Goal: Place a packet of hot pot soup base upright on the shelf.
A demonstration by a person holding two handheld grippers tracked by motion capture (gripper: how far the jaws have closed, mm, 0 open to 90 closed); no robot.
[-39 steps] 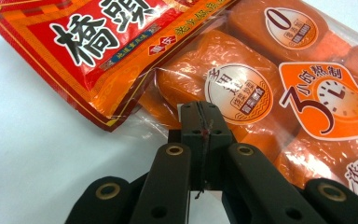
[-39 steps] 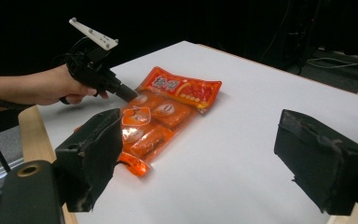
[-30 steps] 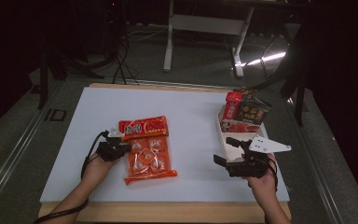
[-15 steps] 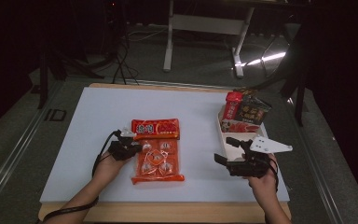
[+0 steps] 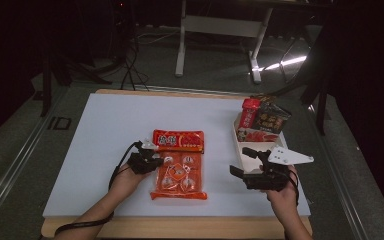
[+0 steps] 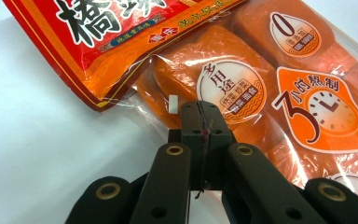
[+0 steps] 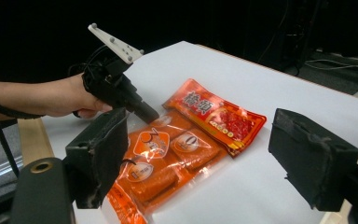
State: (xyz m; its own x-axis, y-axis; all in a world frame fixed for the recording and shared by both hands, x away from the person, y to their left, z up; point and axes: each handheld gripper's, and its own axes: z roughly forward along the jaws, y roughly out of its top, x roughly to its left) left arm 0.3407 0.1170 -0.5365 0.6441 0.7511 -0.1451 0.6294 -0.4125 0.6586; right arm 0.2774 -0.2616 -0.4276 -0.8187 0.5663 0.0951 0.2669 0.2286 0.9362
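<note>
A red and orange snack packet (image 5: 179, 170) lies flat on the white table sheet (image 5: 100, 130), near the front middle. My left gripper (image 5: 155, 161) is at the packet's left edge, shut on its clear plastic rim. In the left gripper view the jaws (image 6: 200, 119) stand pressed together over the rim of the packet (image 6: 265, 88). My right gripper (image 5: 239, 161) hovers open to the right of the packet, apart from it. Between its wide-apart black pads, the right gripper view shows the packet (image 7: 182, 144) and the left gripper (image 7: 150, 115).
A white tray (image 5: 240, 145) stands at the right of the sheet, holding a red packet (image 5: 250, 114) and a dark packet (image 5: 272, 120) upright. The sheet's back and left parts lie bare. Dark floor and a metal stand (image 5: 215, 25) lie beyond the table.
My left gripper has moved to the right and taken the orange packet with it towards the table's middle. The right gripper has stayed where it was.
</note>
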